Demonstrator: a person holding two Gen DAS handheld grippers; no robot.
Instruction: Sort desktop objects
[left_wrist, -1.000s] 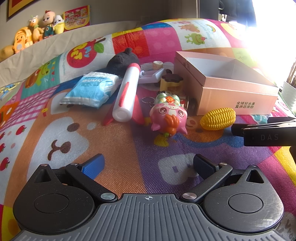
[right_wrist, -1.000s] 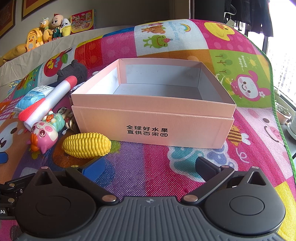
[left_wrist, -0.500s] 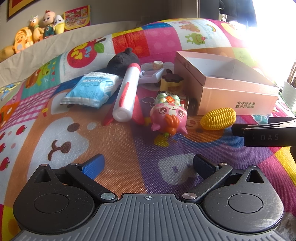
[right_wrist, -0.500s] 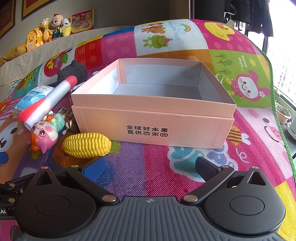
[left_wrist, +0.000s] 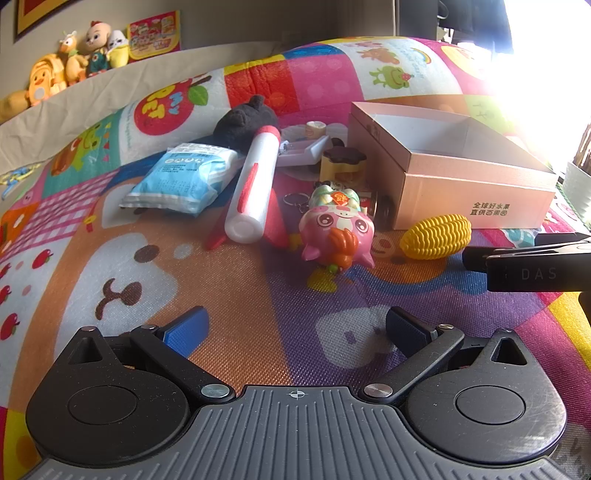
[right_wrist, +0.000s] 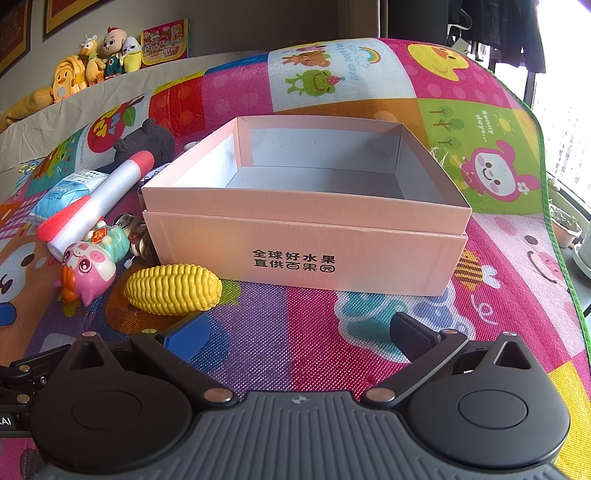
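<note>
Both sets of fingers are spread wide and hold nothing, the left gripper (left_wrist: 295, 328) facing the clutter and the right gripper (right_wrist: 297, 330) facing the pink box (right_wrist: 303, 243), probably the sorting bin. The toy corn (right_wrist: 173, 288) lies just before the box, beside the pink pig toy (left_wrist: 335, 236). Behind the pig, small items overlap and are hard to make out.
</note>
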